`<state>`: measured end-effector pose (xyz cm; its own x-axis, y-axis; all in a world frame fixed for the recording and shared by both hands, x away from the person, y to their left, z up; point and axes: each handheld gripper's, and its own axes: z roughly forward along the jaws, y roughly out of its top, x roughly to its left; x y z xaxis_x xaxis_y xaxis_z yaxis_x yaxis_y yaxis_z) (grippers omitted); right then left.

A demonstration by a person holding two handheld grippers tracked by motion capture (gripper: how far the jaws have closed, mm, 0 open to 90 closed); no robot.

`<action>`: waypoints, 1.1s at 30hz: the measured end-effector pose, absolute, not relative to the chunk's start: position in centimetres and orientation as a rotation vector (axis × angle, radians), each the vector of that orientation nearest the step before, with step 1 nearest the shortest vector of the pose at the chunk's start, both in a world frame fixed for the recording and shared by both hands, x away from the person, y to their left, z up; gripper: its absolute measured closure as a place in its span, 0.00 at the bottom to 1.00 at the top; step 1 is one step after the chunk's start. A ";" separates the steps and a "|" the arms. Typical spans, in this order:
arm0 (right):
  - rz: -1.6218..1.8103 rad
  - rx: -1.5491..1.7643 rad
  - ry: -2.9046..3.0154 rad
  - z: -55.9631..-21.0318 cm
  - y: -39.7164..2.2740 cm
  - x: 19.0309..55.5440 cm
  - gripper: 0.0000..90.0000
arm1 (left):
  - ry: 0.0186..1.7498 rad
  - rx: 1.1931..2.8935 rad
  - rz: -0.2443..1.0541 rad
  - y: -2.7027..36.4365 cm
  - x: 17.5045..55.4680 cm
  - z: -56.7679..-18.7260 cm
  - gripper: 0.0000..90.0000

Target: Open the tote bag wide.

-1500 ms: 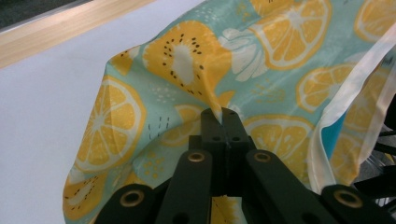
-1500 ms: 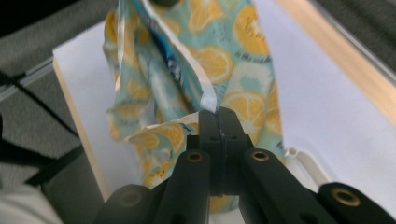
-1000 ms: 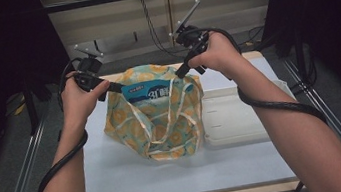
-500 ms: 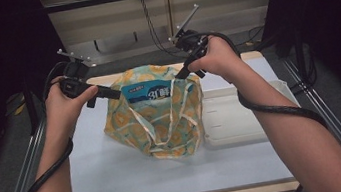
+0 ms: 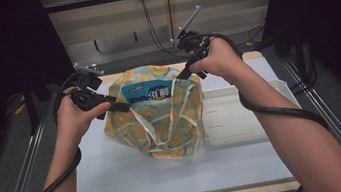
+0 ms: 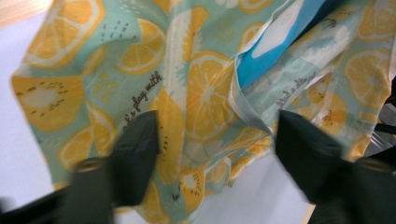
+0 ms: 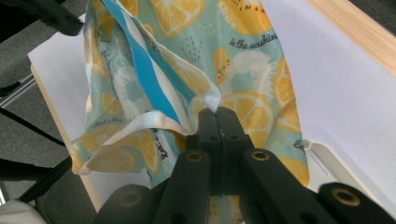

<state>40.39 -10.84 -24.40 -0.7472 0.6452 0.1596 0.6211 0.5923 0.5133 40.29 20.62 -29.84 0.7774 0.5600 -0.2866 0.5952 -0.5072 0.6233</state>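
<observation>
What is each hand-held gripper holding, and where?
Right hand-held gripper pinches the fruit-print bag at its top rim. Left hand-held gripper holds nothing.

A lemon-printed fabric bag (image 5: 160, 112) stands open on the white table, blue package (image 5: 150, 92) showing inside its mouth.

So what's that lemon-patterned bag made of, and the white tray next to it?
The bag looks like thin woven or coated fabric, matte: it folds and creases softly and has stitched pale edging. The white tray seems moulded plastic, smooth with a slight sheen, a raised rim and rounded corners. Neither is certain by look alone.
</observation>
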 end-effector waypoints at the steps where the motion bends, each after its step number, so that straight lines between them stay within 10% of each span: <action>1: 0.865 1.100 2.761 -24.4 -10.9 40.4 1.00 | 0.854 2.221 -0.073 20.5 40.2 -30.1 0.49; 9: 0.870 1.121 2.760 -24.5 -11.1 40.4 1.00 | 0.836 2.217 -0.074 20.2 40.5 -30.3 0.98; 33: 0.878 1.128 2.747 -24.4 -11.5 40.4 1.00 | 0.747 2.153 -0.074 20.9 40.5 -21.8 1.00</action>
<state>40.36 -11.49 -24.36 -0.7336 0.6589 0.1666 0.6334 0.5741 0.5188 40.50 20.88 -21.76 0.8212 0.4860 -0.2990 0.5353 -0.4745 0.6988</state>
